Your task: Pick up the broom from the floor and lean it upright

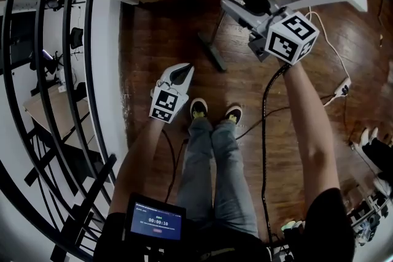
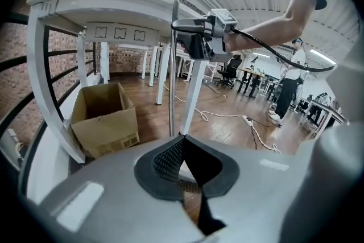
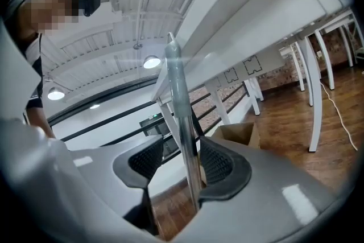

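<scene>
The broom's thin metal handle [image 2: 172,71] stands upright beside a white table leg [image 2: 193,94], its top up against the edge of the white table [image 2: 114,0]. In the right gripper view the handle [image 3: 181,116] runs up between the jaws of my right gripper [image 3: 182,162]. It stands close to the right-hand pad [image 3: 217,163], with a clear gap to the left-hand pad [image 3: 148,157], so this gripper is open. The broom's head is hidden. My left gripper [image 2: 181,159] is shut with nothing in it and hangs lower, above the floor [image 1: 179,73], apart from the broom.
An open cardboard box [image 2: 105,116] sits under the table by the black railing [image 1: 61,70]. White cables and a power strip [image 1: 341,90] lie on the wooden floor to the right. The person's shoes [image 1: 215,110] stand between the grippers. Other people [image 2: 287,88] stand far back.
</scene>
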A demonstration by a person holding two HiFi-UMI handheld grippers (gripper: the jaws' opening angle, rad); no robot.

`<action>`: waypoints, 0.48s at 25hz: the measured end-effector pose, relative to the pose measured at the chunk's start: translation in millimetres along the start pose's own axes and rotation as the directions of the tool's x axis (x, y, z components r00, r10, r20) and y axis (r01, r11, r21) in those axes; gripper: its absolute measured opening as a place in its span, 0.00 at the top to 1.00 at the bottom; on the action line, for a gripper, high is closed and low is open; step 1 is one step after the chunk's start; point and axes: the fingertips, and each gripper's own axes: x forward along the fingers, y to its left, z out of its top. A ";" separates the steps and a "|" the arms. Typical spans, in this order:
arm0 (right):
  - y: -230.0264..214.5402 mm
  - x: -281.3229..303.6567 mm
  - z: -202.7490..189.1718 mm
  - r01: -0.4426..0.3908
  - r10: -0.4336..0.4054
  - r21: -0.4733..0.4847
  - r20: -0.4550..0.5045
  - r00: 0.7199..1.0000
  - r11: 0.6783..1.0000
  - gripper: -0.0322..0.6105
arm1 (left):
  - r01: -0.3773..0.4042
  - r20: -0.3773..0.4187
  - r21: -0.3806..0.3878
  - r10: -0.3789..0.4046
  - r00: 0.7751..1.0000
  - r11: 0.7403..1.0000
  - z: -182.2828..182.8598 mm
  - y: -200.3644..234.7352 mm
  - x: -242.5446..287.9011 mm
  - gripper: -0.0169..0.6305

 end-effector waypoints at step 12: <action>56.3 -74.0 -1.5 0.016 -0.014 0.045 -0.034 0.999 0.999 0.61 | -0.007 0.118 -0.095 0.018 0.993 0.995 65.7 -32.2 -61.5 0.95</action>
